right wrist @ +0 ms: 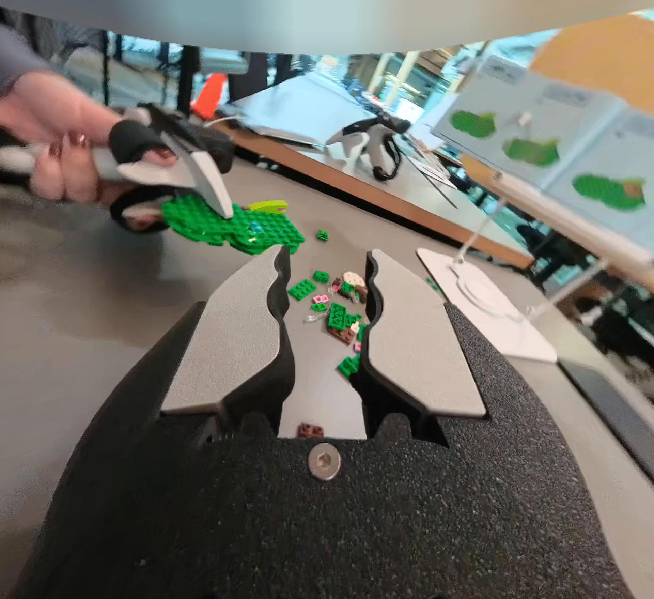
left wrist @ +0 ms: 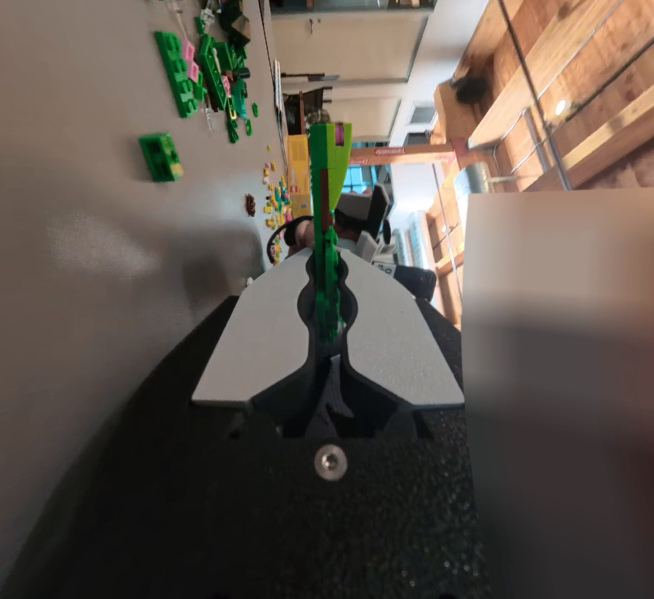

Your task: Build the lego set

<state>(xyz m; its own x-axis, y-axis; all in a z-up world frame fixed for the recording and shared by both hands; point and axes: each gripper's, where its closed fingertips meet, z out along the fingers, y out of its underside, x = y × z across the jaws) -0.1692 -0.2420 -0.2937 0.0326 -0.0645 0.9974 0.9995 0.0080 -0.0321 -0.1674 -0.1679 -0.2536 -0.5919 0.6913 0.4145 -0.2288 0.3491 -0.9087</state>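
The left claw (left wrist: 327, 284) is clenched on the flat green studded lego baseplate assembly (left wrist: 327, 228), which carries a lime-green wedge piece (right wrist: 268, 206) at its far edge. In the right wrist view that baseplate assembly (right wrist: 226, 224) hangs lifted above the grey worktop (right wrist: 88, 298), gripped edge-on by the left claw (right wrist: 226, 206) with a person's hand (right wrist: 60, 153) behind it. The right claw (right wrist: 325, 284) is released, its grey fingers (right wrist: 244, 320) spread wide and holding nothing, just below the baseplate. Between those fingers a heap of loose green, pink and brown lego bricks (right wrist: 336, 306) lies on the worktop. Right of the heap stands a clear acrylic stand on a white base (right wrist: 488, 306), holding an instruction sheet (right wrist: 552, 143).
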